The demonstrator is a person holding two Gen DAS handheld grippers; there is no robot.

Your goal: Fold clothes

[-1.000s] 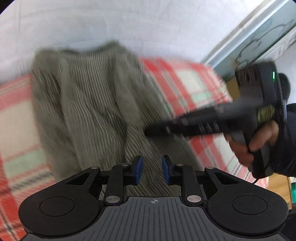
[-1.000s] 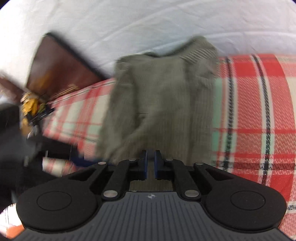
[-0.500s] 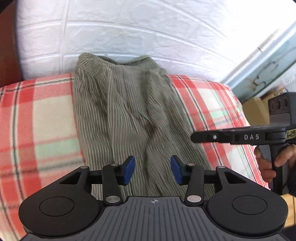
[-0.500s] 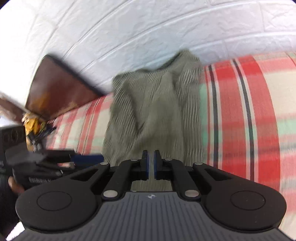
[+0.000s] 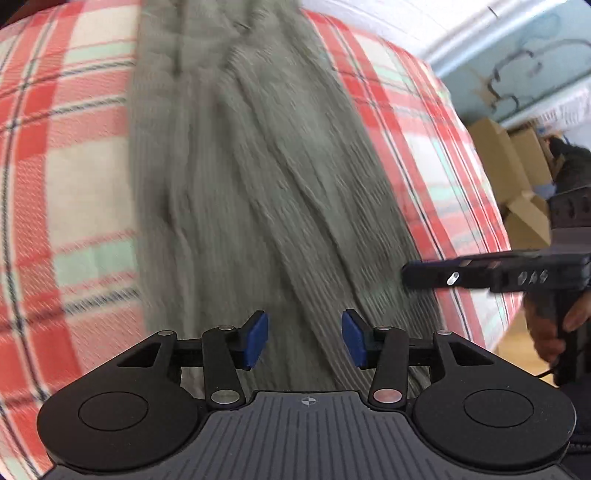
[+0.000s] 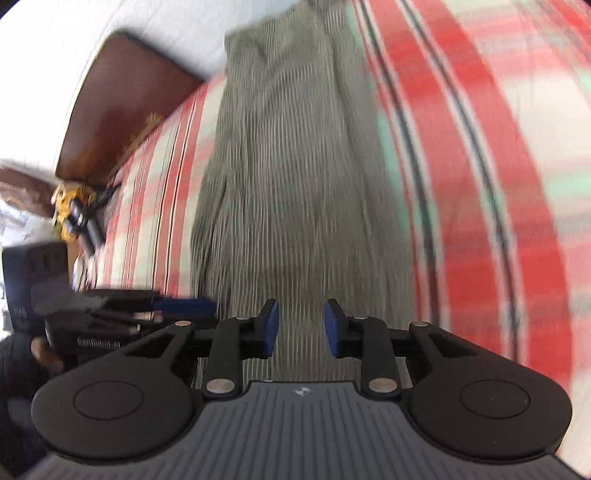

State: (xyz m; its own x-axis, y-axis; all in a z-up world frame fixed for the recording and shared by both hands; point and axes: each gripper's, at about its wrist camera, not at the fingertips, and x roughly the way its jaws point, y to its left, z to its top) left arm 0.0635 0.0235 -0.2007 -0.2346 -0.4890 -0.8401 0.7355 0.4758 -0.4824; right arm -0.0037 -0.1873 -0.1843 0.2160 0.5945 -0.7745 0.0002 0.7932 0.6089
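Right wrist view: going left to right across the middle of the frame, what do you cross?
Left gripper → left strip of the plaid blanket → olive ribbed garment → wide red plaid blanket. The right gripper sits open below, over the garment's near end.

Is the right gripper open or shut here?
Open: the right gripper shows a clear gap between its blue fingers, with the green garment visible through it.

Soft daylight fills both views, brightest on the white wall (image 6: 155, 22), which washes out above the garment (image 5: 258, 177). Motion blur smears the garment's ribs and the plaid bedspread (image 6: 498, 184) beside it, while each camera's own blue fingers (image 5: 255, 339) stay sharp. Fisheye curvature bends the plaid lines outward from the garment.
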